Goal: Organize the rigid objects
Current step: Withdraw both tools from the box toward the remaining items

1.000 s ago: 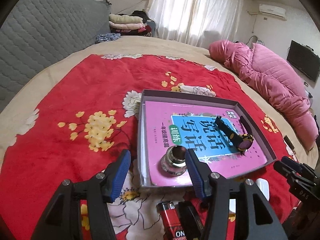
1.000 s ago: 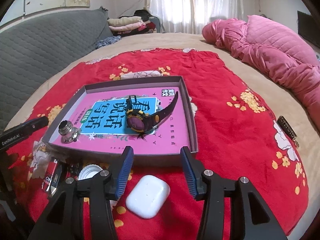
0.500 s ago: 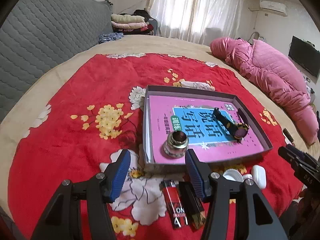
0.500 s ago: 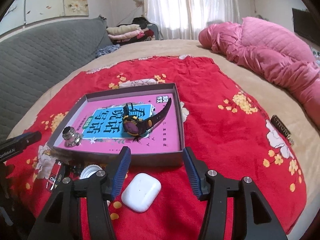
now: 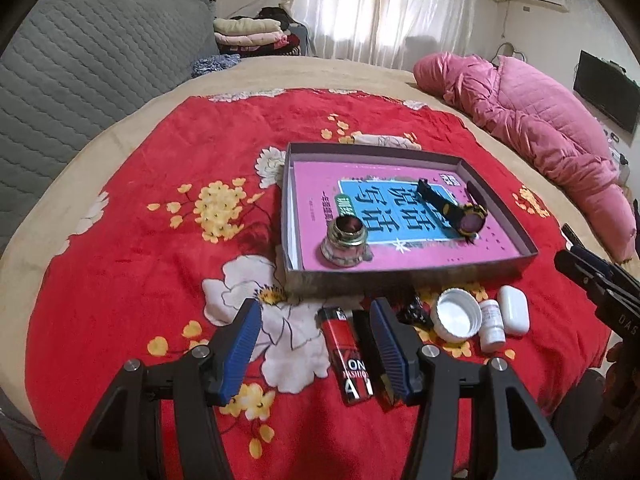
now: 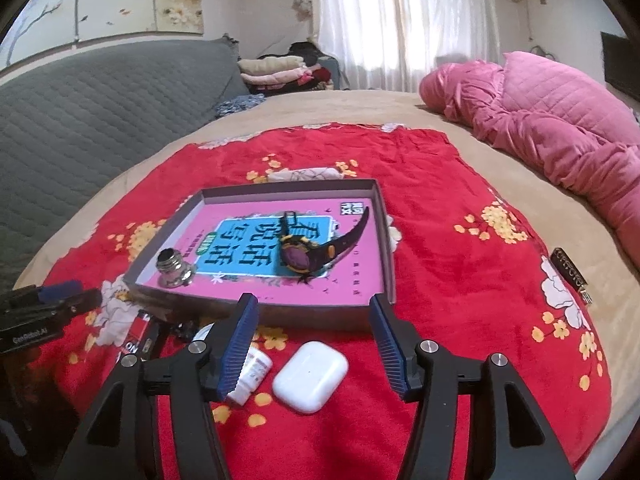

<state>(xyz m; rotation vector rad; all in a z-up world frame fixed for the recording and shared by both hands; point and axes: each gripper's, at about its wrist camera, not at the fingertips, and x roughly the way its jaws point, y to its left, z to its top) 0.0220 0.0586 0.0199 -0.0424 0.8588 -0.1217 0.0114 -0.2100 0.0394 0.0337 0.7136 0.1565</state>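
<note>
One shallow cardboard tray point(image 5: 408, 276) holds one watch point(image 5: 460, 210); at six o'clock, one glossy earbud case point(image 6: 310, 376). Both grippers point(image 5: 316, 340) point(image 6: 312, 338) spread, the right just widened, pinching nothing.

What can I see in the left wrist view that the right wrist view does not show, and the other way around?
Only the left wrist view shows the white cap whole and the red lighter in full. Only the right wrist view shows the dark bar at the blanket's far right edge. Both show the tray holding the watch and the small metal jar, plus the white earbud case and small white bottle outside it.
</note>
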